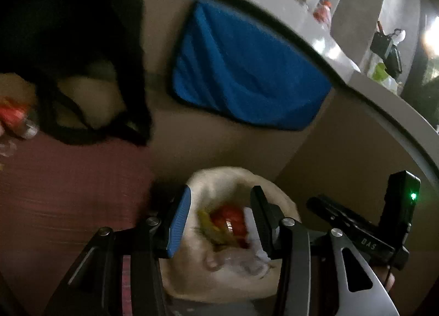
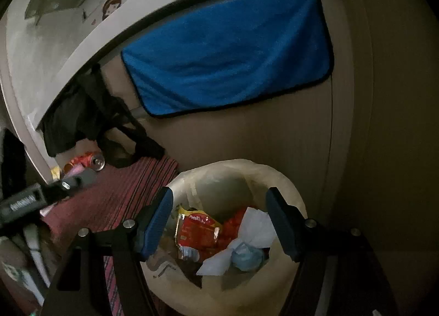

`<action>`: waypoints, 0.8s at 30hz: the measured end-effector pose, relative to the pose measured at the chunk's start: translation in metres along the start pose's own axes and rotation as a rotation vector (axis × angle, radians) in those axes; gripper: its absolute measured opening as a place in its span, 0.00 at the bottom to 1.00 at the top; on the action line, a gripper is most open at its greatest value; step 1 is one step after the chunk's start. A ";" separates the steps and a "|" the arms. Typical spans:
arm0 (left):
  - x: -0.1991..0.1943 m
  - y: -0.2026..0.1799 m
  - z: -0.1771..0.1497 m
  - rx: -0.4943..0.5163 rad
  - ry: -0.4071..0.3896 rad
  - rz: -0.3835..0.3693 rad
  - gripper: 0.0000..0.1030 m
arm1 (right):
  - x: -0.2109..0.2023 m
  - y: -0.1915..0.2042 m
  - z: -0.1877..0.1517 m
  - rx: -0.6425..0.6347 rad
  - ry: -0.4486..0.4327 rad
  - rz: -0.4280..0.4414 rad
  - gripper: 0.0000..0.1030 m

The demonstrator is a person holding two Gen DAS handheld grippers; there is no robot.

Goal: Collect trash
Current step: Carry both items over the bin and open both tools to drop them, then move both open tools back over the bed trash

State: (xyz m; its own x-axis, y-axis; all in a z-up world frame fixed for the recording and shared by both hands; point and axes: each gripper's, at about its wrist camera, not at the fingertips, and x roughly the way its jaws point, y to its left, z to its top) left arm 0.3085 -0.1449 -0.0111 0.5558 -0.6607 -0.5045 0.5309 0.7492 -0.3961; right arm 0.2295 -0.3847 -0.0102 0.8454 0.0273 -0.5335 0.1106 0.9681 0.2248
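Trash bin [image 2: 233, 283], lined w/ a pale bag, sat lower centre, holding a red wrapper [image 2: 196, 229] & crumpled paper [image 2: 253, 229]. Right gripper [image 2: 219, 222] & left gripper [image 1: 219, 222] hung above it, jaws apart, empty. Next: fetch the red can [image 2: 89, 161] at left, probably crushed; grip mid-body. Striped red rug [image 2: 115, 206]; blue towel [image 2: 227, 53] upper centre.

Looks like a lived-in home, probably a kitchen corner. There's a blue towel [image 2: 227, 55] draped over a cabinet front under a grey counter [image 2: 55, 42], a striped red rug [image 2: 115, 192] on the floor, black bags [image 2: 82, 121] hanging, and a bag-lined bin [image 2: 274, 179] full of wrappers.
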 end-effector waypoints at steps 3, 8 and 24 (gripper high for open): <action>-0.042 0.010 0.002 0.027 -0.066 0.098 0.45 | -0.012 0.017 0.000 -0.033 -0.026 0.003 0.66; -0.118 0.032 0.001 0.052 -0.156 0.246 0.45 | -0.035 0.066 -0.003 -0.079 -0.101 0.021 0.66; -0.346 0.166 -0.029 -0.101 -0.346 0.589 0.46 | -0.015 0.279 -0.036 -0.302 0.077 0.398 0.68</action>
State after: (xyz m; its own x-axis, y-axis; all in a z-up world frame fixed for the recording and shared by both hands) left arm 0.1856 0.2098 0.0750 0.9145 -0.1071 -0.3902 0.0251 0.9775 -0.2096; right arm 0.2287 -0.1057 0.0317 0.7489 0.4158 -0.5159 -0.3779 0.9076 0.1829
